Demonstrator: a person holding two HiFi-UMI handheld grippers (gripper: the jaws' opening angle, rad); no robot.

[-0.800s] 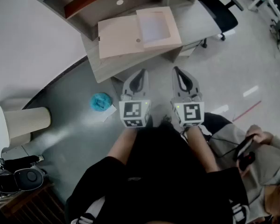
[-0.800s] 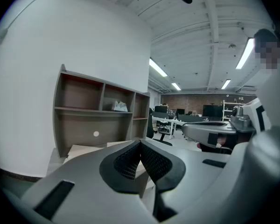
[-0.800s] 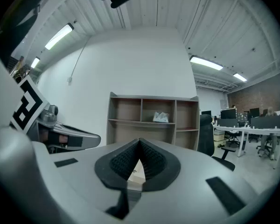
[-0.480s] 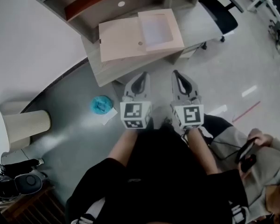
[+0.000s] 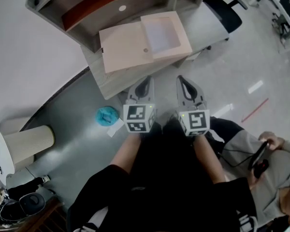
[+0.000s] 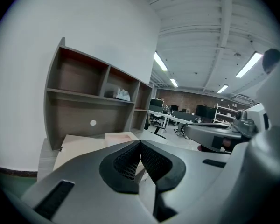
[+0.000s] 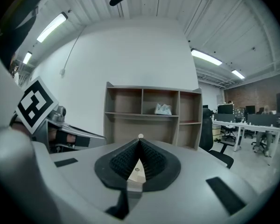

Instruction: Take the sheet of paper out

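Note:
A flat pale wooden box (image 5: 123,47) lies on the desk (image 5: 106,76). Its lid is slid to the left, and a white sheet of paper (image 5: 160,33) shows in the open right half. Both grippers hang side by side in front of the desk's near edge, short of the box. My left gripper (image 5: 147,79) is shut with nothing between its pads (image 6: 130,160). Beside it my right gripper (image 5: 181,79) is shut and empty too. The box (image 6: 84,146) shows past the left gripper (image 6: 140,143). In the right gripper view the box (image 7: 136,171) shows just below the right gripper (image 7: 140,142).
A shelf hutch (image 5: 101,6) stands at the back of the desk, with a white object (image 7: 163,108) on one shelf. A black office chair (image 5: 224,11) is to the right. On the floor lie a blue crumpled thing (image 5: 106,115) and a beige cylinder (image 5: 26,143). A seated person (image 5: 266,158) is at the right.
The head camera has shifted slightly, so the desk and floor sit a little differently in view. Both grippers stay shut, side by side, short of the desk.

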